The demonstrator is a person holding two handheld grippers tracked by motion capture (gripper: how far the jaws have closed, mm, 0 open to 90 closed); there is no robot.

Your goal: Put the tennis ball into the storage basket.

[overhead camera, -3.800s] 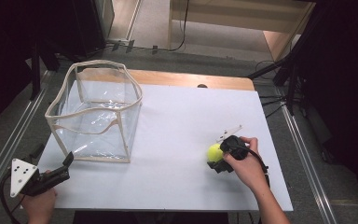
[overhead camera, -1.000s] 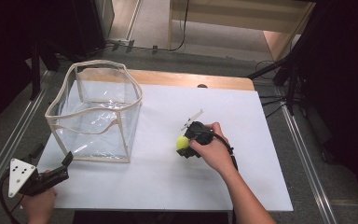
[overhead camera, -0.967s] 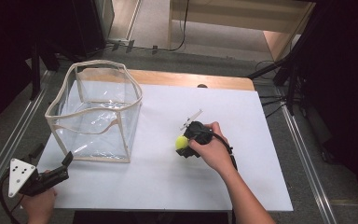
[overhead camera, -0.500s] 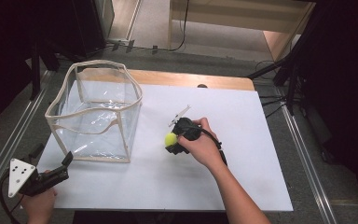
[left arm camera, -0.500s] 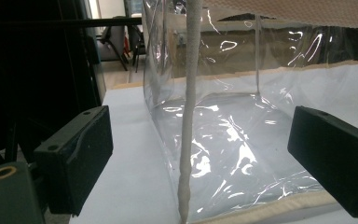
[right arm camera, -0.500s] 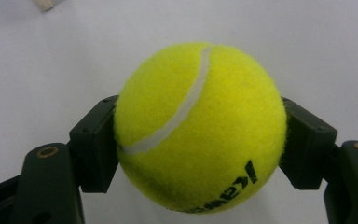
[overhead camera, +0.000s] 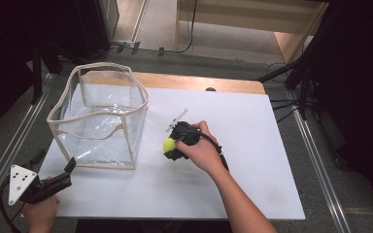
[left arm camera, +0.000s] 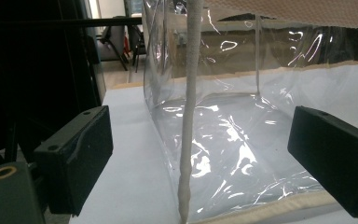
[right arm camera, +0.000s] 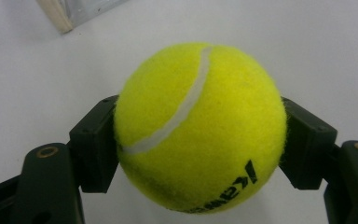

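Carried leftward across the white tabletop (overhead camera: pixel 252 145) since the earlier frames, the right gripper (overhead camera: pixel 171 145) now hovers just beside the clear plastic open-topped bin with beige fabric trim (overhead camera: pixel 99 119). Its two black jaws pinch a fuzzy yellow-green tennis ball (right arm camera: pixel 198 126) from either side; the ball's white seam runs diagonally, black lettering underneath, with no long axis to speak of. At the near-left table corner, the left gripper (left arm camera: pixel 200 158) rests with jaws spread wide, aimed at the bin's corner seam.
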